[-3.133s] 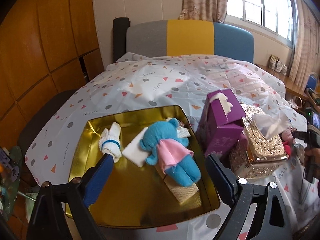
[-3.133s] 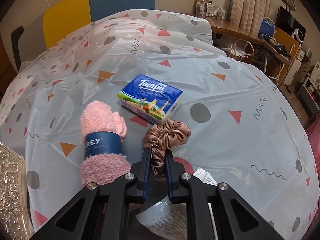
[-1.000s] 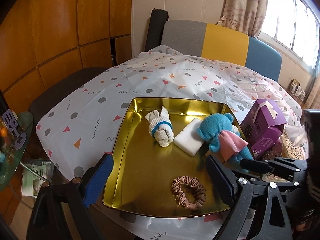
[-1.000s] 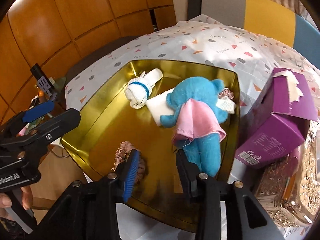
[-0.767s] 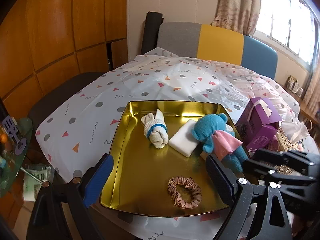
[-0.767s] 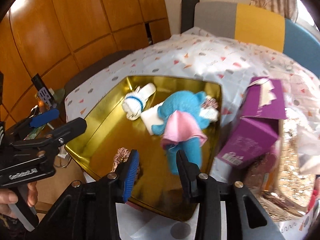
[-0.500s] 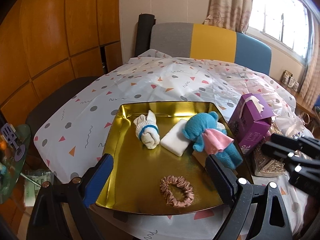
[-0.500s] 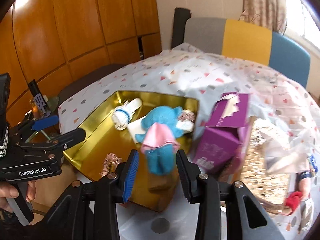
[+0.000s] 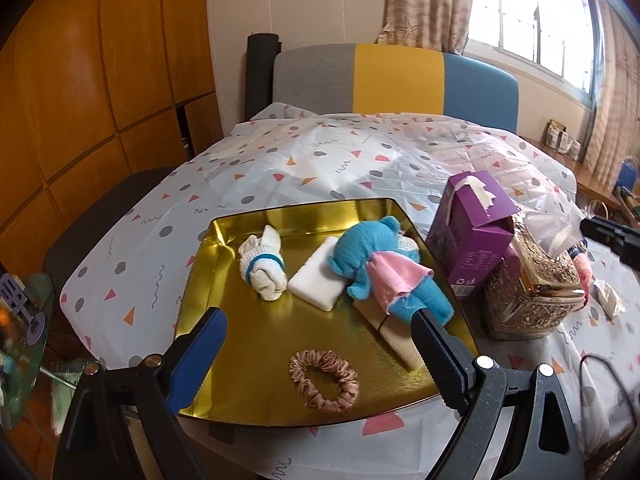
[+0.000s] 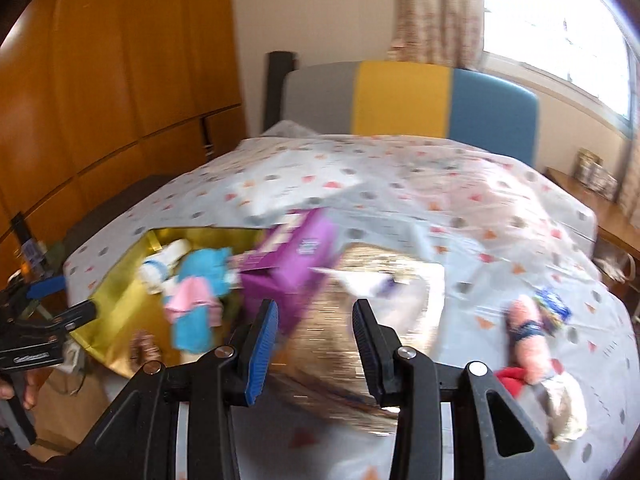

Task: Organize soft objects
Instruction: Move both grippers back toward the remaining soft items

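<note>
Scrunchie [image 9: 323,380] now near tray [image 9: 200,264] front rim; right gripper [image 10: 314,340] withdrawn, both grippers' fingers released, left gripper [image 9: 316,356].

Glossy gold metal tray [image 9: 200,280], satiny scrunchie [image 9: 324,380], fuzzy plush doll [image 9: 368,252]

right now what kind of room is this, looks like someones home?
Probably a lived-in home room, a dining or living area: a table under a patterned plastic cloth, a curtained window, wood-panelled cabinets, and a tri-colour padded bench back behind the table.
</note>
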A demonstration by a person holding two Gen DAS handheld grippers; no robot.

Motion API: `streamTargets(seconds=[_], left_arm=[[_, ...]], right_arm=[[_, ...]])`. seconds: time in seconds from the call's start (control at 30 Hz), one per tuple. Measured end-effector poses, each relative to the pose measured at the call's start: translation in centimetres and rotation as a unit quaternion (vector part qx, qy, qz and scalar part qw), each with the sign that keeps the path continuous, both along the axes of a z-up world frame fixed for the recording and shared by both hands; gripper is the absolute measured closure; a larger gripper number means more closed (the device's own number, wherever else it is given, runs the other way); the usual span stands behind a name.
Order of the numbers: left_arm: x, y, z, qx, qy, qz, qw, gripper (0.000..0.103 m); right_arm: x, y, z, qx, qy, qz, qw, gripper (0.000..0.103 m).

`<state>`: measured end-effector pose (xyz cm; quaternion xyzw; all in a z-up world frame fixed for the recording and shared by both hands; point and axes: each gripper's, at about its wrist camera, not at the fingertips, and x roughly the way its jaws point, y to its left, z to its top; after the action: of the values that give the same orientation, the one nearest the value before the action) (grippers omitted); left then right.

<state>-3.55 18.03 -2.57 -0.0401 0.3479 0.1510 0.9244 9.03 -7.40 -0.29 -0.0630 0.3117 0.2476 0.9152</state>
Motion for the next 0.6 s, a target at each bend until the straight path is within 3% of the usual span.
streamTargets(seconds=[0.17,0.33,0.47,0.6], left_arm=[[0.4,-1.1,0.2,0.004,0.002,-0.015,0.9999,0.009],[0.6,-2.1,0.3,0.009,0.004,-0.027,0.9996,0.009],[1.0,-3.1,0.6,0.018,0.004,-0.039,0.9991,0.009],[1.4,-4.3,1.0,0.024,0.0,-0.053,0.9983,0.009]], right_arm=[[2.7,-5.9,0.0,0.0,-0.003,-0.086,0.996,0.064],[5.8,-12.3,-1.4,-0.007,-0.001,-0.201,0.979,0.064],[7.9,-18.0,-4.3,-0.012,0.017,-0.304,0.952,0.064],[8.3,-23.2,-5.7,0.043,0.071,-0.391,0.917,0.064]])
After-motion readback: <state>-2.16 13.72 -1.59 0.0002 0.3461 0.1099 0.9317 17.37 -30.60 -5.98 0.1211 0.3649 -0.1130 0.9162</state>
